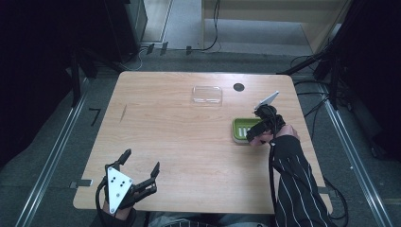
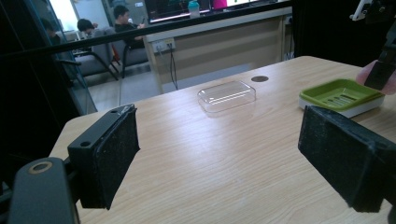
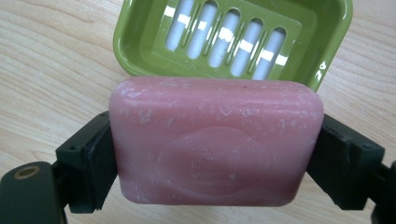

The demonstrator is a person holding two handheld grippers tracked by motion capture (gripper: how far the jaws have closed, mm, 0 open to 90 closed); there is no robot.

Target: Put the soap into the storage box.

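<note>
soap (image 3: 215, 142), a pink bar with a faint oval stamp on its face, sits clamped between the fingers (image 3: 95, 156) of your right gripper (image 1: 261, 128), one pad pressed to each short end. you are holding it just above the near rim of the green soap dish (image 3: 140, 56), whose slotted floor shows white through the slits. the bar is clear of the dish floor; whether its far edge touches the rim i cannot tell. in the high view the dish (image 1: 240, 127) stands on the counter (image 1: 189, 151) toward its right edge, about midway between the far and near edges, with your right hand and gripper just beside it on the right-edge side.

farther toward the far edge, well apart from the dish, a clear plastic lid (image 1: 207, 94) lies flat on the wood, and a dark round hole (image 1: 239, 87) sits near it on the right.

your left gripper (image 1: 141, 169) rests at the near left corner of the counter, its fingers (image 2: 109, 156) spread wide and released, grasping nothing, pointing across the bare wood toward the lid (image 2: 227, 95) and the dish (image 2: 340, 94).
</note>
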